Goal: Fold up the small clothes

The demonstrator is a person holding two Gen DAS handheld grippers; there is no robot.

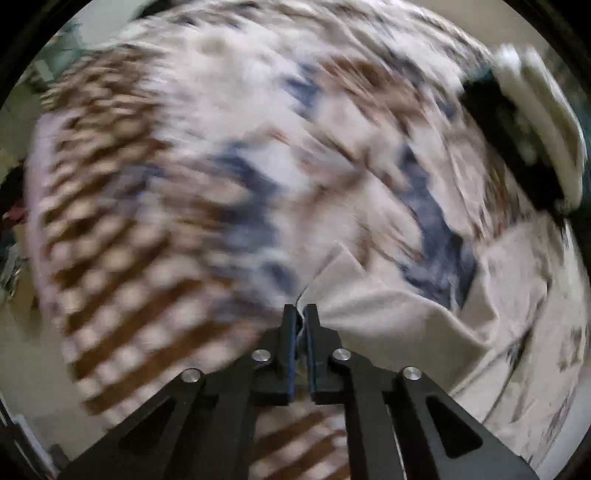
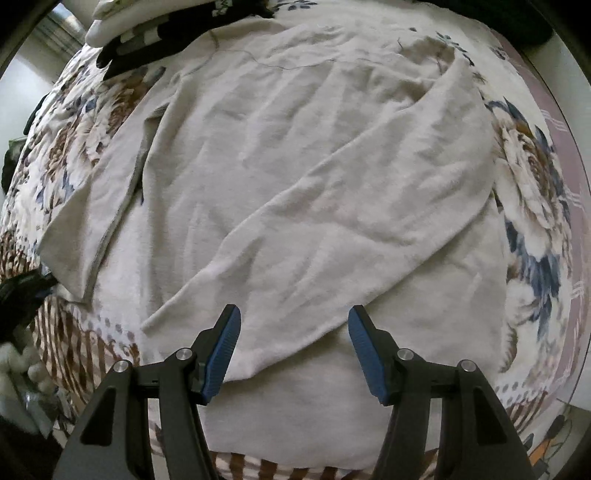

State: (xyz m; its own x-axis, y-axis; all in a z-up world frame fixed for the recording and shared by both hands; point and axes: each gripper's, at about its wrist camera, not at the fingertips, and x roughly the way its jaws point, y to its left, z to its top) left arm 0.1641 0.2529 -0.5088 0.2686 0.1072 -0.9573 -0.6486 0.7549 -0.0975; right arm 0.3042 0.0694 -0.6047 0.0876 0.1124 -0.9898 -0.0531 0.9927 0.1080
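Observation:
A cream long-sleeved shirt lies spread on a floral bedspread. One sleeve is folded diagonally across its body; the other sleeve hangs out at the left. My right gripper is open and empty, hovering just above the folded sleeve's cuff end. My left gripper is shut on an edge of the shirt, which bunches at its fingertips. The left wrist view is motion-blurred.
A stack of folded clothes, white and black, sits at the bed's far left corner; it also shows in the left wrist view. The bed's edge runs along the right. Clutter lies off the bed at lower left.

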